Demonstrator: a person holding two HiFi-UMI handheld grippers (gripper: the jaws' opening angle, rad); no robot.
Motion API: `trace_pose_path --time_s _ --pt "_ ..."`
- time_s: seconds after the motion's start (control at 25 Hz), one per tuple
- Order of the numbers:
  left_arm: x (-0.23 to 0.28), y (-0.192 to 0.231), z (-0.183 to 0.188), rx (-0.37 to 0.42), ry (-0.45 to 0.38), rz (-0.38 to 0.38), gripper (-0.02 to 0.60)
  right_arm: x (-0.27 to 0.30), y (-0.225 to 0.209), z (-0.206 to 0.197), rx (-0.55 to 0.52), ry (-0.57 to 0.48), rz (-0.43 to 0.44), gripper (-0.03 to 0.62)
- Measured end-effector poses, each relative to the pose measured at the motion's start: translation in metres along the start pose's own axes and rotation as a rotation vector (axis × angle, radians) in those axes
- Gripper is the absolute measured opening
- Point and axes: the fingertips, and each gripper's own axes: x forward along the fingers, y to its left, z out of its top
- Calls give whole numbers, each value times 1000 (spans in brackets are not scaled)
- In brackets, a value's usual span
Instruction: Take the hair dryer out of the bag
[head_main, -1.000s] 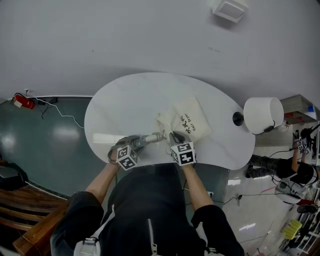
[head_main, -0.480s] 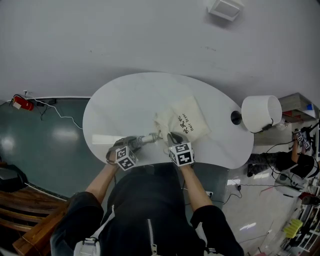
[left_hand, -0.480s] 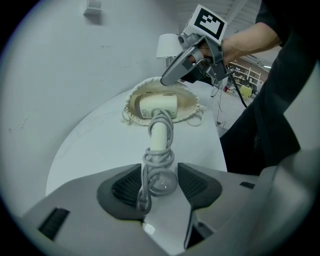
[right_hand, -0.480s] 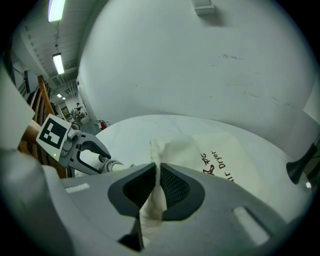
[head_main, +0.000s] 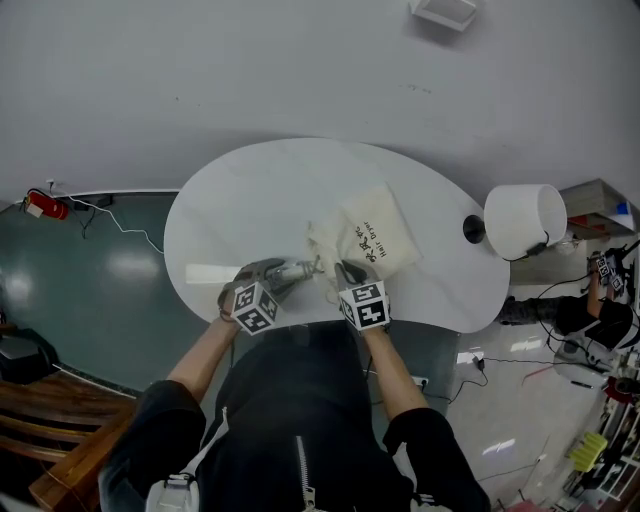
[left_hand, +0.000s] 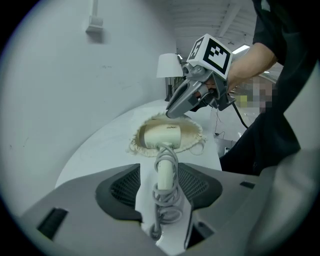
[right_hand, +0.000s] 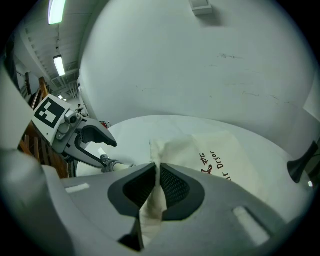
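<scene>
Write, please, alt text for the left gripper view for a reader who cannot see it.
The left gripper clamps the cord-wrapped handle of a cream hair dryer whose head sits in the mouth of a cream bag on a white table. Beyond, the right gripper pinches the bag's rim.

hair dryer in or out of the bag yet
Partly out: hair dryer head sits in the open mouth of the bag, handle clamped in the left gripper.

Soft, even indoor light; both gripper views bulge, with dark vignetted corners.
</scene>
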Motion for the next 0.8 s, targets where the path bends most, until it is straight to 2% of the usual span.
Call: trace_pose_path --time_s 0.48,0.8 --pt "45 -22 14 50 37 -97 268 -2 -1 -5 9 7 12 29" --pt "72 -25 5 69 117 -157 270 -3 -5 -8 18 13 9 29"
